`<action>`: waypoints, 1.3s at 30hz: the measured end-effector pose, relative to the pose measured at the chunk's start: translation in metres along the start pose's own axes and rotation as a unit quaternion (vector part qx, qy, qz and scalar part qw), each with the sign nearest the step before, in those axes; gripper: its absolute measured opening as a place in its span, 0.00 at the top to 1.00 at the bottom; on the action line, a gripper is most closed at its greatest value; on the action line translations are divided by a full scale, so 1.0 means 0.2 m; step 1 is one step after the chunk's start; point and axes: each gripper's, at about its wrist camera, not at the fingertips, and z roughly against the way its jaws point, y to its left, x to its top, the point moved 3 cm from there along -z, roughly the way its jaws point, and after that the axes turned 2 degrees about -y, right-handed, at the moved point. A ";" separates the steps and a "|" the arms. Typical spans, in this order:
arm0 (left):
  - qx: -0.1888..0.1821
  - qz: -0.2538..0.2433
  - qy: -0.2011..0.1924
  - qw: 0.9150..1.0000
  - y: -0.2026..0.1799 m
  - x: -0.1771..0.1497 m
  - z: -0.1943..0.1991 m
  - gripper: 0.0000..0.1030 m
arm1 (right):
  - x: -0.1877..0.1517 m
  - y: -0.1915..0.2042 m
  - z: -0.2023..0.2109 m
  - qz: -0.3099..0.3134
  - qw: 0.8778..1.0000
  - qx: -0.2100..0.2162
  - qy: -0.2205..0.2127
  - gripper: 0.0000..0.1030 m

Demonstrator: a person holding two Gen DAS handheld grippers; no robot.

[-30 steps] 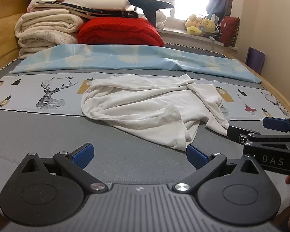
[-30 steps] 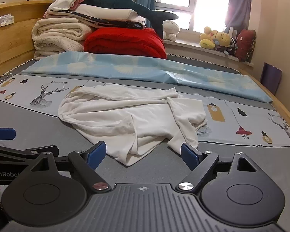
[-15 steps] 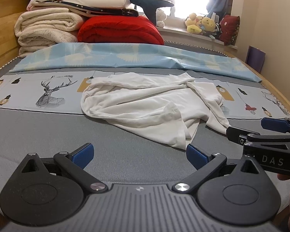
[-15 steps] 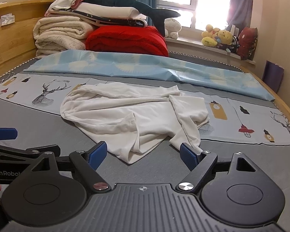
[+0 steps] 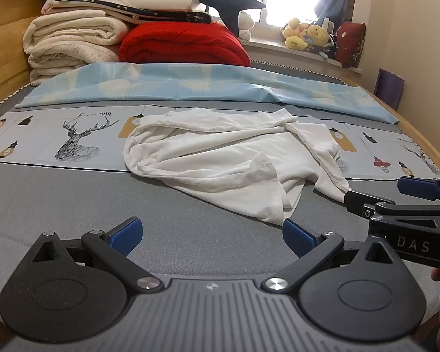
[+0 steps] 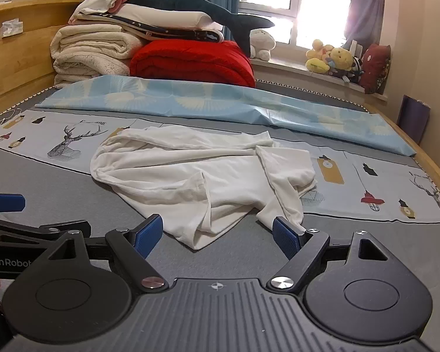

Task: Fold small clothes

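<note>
A crumpled white garment (image 5: 234,161) lies on the grey bed cover (image 5: 58,199), also in the right wrist view (image 6: 190,182). My left gripper (image 5: 211,234) is open and empty, just short of the garment's near hem. My right gripper (image 6: 218,234) is open and empty, its fingertips at the garment's near corner and right sleeve end. The right gripper also shows at the right edge of the left wrist view (image 5: 396,196); the left gripper shows at the left edge of the right wrist view (image 6: 29,214).
A printed sheet with deer (image 5: 79,143) and a light blue sheet (image 5: 190,85) lie beyond the garment. Folded blankets (image 5: 73,41) and a red quilt (image 5: 184,44) are stacked at the headboard. Plush toys (image 5: 308,35) sit on the windowsill. A wooden bed edge (image 5: 425,143) runs on the right.
Both grippers have moved forward and closer to the garment's near edge. The jaws stay open. The garment has not moved.
</note>
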 end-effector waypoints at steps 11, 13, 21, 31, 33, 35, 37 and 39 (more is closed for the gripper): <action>-0.014 -0.007 -0.015 1.000 0.01 0.02 0.04 0.10 | 0.02 -0.02 0.02 -0.018 1.000 -0.018 -0.013 0.22; -0.016 -0.009 -0.011 1.000 0.02 0.03 0.04 0.27 | 0.03 -0.06 0.02 -0.037 0.999 -0.030 -0.014 0.27; -0.067 -0.081 0.028 0.994 -0.03 0.23 -0.17 0.74 | 0.02 -0.21 0.02 -0.057 0.997 -0.049 0.014 0.50; -0.102 -0.032 0.094 0.990 -0.15 0.34 -0.76 0.73 | -0.03 -0.33 0.02 -0.063 0.996 -0.042 0.046 0.50; -0.105 -0.010 0.108 0.989 -0.18 0.34 -0.86 0.67 | -0.04 -0.35 0.02 -0.063 0.996 -0.040 0.049 0.50; -0.100 -0.003 0.118 0.988 -0.22 0.34 -0.95 0.57 | -0.04 -0.38 0.01 -0.065 0.996 -0.039 0.051 0.50; -0.090 0.009 0.120 0.989 -0.23 0.35 -1.02 0.38 | -0.05 -0.41 -0.01 -0.071 0.995 -0.039 0.057 0.49; -0.079 0.030 0.116 0.990 -0.25 0.36 -1.09 0.18 | -0.05 -0.44 -0.02 -0.083 0.994 -0.040 0.064 0.49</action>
